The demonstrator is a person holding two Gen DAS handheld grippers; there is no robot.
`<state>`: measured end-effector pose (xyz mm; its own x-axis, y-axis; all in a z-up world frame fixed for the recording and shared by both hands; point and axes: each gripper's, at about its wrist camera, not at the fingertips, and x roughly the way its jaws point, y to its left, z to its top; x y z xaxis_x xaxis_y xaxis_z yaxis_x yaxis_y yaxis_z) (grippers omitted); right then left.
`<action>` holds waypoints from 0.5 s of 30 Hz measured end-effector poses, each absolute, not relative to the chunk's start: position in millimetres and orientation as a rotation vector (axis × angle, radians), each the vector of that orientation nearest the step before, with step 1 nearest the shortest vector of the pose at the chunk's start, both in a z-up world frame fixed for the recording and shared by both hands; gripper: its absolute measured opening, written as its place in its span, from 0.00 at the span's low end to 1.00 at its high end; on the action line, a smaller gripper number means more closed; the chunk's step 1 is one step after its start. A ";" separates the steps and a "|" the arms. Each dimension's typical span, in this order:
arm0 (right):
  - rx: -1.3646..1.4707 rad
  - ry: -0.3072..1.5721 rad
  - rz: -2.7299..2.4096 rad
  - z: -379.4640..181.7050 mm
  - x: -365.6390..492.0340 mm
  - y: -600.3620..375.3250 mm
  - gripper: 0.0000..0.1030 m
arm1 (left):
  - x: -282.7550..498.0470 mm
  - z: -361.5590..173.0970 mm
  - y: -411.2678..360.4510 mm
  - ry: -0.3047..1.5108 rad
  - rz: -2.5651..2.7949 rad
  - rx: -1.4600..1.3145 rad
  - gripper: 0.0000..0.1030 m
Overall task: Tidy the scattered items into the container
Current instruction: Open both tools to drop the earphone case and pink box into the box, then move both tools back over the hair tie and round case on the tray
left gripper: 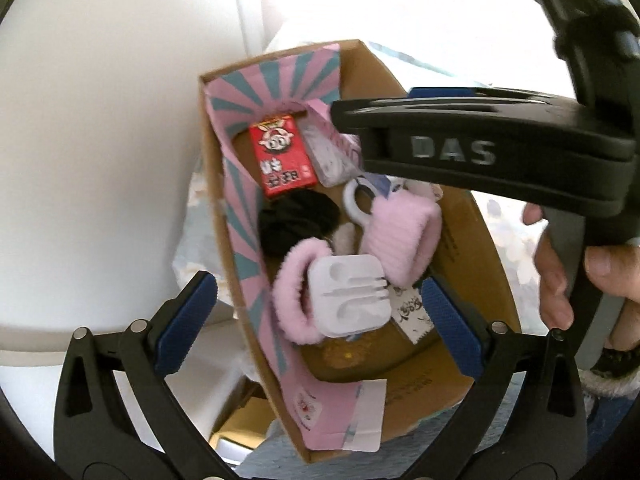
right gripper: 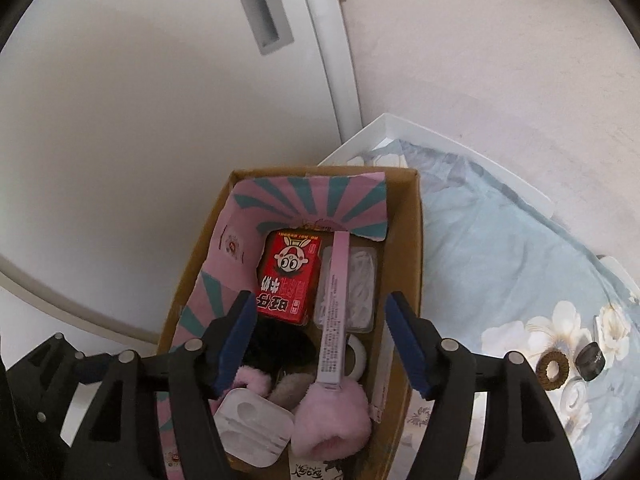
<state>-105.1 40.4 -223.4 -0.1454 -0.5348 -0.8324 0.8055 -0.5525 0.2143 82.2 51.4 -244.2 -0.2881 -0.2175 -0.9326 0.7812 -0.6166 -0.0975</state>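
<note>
Box [right gripper: 416, 240] sits on bed, full of stuff. L gripper [left gripper: 320, 300] & R gripper [right gripper: 320, 340] hang over it, fingers wide, holding nothing. Drop step looks done. Next: grab brown ring [right gripper: 552, 370] & black cap [right gripper: 591, 355], right side.

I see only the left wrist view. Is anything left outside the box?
Observer: Yes. A brown hair ring lies on the bedsheet, to the right of the box.
Operator: Is it alone there?
Observer: No. A small black round thing lies close beside it.
Operator: Does the right gripper hold something?
Observer: No. The right gripper hangs over the box with its jaws open and nothing between the pads.
</note>
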 end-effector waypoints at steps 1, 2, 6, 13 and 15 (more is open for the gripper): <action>1.165 0.339 -1.843 -219.4 -102.3 45.5 0.61 | 81.7 -246.9 47.7 0.737 -1.954 1.291 0.99; 1.155 0.326 -1.852 -217.2 -101.5 48.5 0.61 | 82.0 -246.7 47.6 0.733 -1.954 1.292 0.99; 1.079 0.286 -1.915 -200.2 -98.4 57.3 0.61 | 85.4 -241.9 47.7 0.673 -2.056 1.340 0.99; 0.983 0.189 -2.044 -186.1 -103.3 78.8 0.61 | 79.8 -226.3 49.9 0.645 -2.109 1.305 0.99; 0.935 0.200 -2.120 -182.0 -101.5 86.8 0.61 | 78.4 -223.2 51.8 0.648 -2.121 1.308 0.99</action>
